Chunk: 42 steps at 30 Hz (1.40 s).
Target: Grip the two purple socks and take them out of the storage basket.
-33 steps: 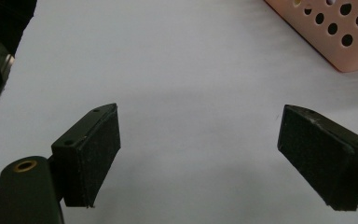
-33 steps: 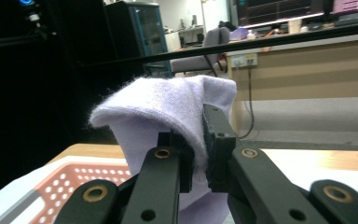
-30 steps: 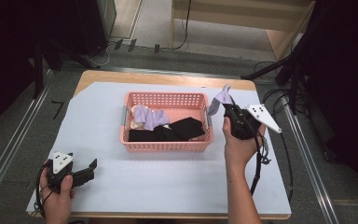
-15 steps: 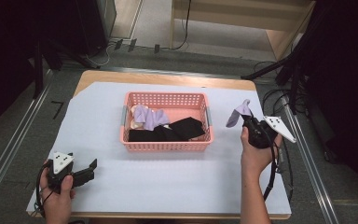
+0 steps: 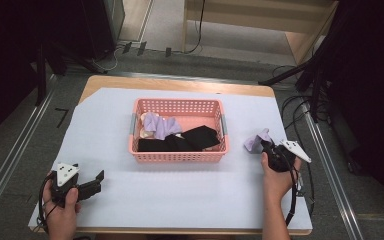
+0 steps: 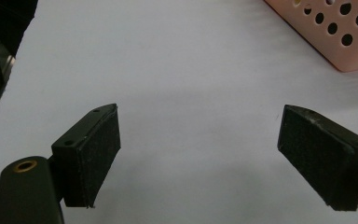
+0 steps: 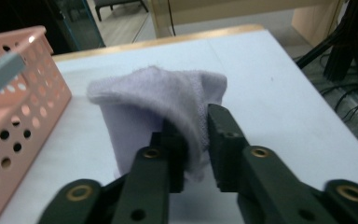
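1. Two grippers on white table cover (image 5: 190,200). R gripper (image 7: 196,140): jaws clamped on lilac cloth (image 7: 158,107), which drapes over both jaw tips.
2. Pink basket (image 5: 178,156) sits to R gripper's left, apart from cloth; holds lilac and black fabric.
3. L gripper (image 6: 200,154): jaws wide apart, nothing between, bare cover below; basket corner ahead-right.

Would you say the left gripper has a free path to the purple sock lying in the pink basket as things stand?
Probably yes. The left gripper is open and holds nothing, bare table lies between it and the pink basket, and the purple sock lies on top, uncovered. It would have to come over the basket's near wall.
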Each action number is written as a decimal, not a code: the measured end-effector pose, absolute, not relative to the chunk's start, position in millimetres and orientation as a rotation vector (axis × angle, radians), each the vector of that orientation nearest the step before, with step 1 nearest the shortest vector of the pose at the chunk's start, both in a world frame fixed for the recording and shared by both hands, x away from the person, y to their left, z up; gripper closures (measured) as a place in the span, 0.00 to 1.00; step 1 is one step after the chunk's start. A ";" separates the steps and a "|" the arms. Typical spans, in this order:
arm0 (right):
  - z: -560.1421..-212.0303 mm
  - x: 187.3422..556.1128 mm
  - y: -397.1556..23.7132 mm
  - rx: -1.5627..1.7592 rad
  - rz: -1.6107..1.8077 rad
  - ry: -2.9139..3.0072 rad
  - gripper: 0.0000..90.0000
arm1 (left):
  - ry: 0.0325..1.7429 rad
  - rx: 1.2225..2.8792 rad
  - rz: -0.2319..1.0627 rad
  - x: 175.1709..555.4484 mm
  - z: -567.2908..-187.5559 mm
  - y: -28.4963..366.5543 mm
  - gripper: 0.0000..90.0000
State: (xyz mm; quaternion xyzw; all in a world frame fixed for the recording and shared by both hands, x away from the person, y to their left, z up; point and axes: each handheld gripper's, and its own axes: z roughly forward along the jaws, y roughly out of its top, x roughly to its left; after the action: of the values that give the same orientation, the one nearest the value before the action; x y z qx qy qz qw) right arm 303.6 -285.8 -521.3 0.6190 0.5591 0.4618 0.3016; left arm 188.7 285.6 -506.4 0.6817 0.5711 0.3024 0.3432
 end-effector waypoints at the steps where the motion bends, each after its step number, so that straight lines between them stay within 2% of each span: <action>1: -522.9 301.9 -287.5 1.645 1.216 1.494 0.75 | 1.485 1.775 0.783 188.6 -506.1 285.7 0.16; 3: -524.1 296.4 -290.1 1.652 1.219 1.495 0.61 | 1.487 1.765 0.784 188.7 -506.4 285.4 0.16; 5: -523.8 288.6 -292.8 1.646 1.199 1.519 0.53 | 1.487 1.769 0.784 188.7 -506.2 285.5 0.16; 10: -522.9 261.5 -300.6 1.622 1.186 1.564 0.43 | 1.486 1.766 0.786 188.7 -506.5 285.4 0.16; 18: -516.9 221.9 -309.8 1.587 1.231 1.567 0.40 | 1.483 1.769 0.792 188.7 -506.6 285.3 0.16; 24: -501.4 207.2 -303.7 1.544 1.276 1.549 0.42 | 1.482 1.771 0.795 188.9 -506.8 284.9 0.16; 32: -476.6 218.0 -268.6 1.482 1.340 1.585 0.43 | 1.487 1.764 0.786 188.7 -506.5 285.4 0.16; 42: -457.2 252.7 -204.7 1.410 1.369 1.649 0.45 | 1.484 1.760 0.785 188.8 -506.7 286.1 0.16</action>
State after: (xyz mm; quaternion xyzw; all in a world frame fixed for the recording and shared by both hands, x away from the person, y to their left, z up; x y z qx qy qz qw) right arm 252.7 -204.7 -457.2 0.5269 0.6164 0.5116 0.2840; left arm 188.8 286.1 -506.7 0.6786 0.5723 0.3026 0.3471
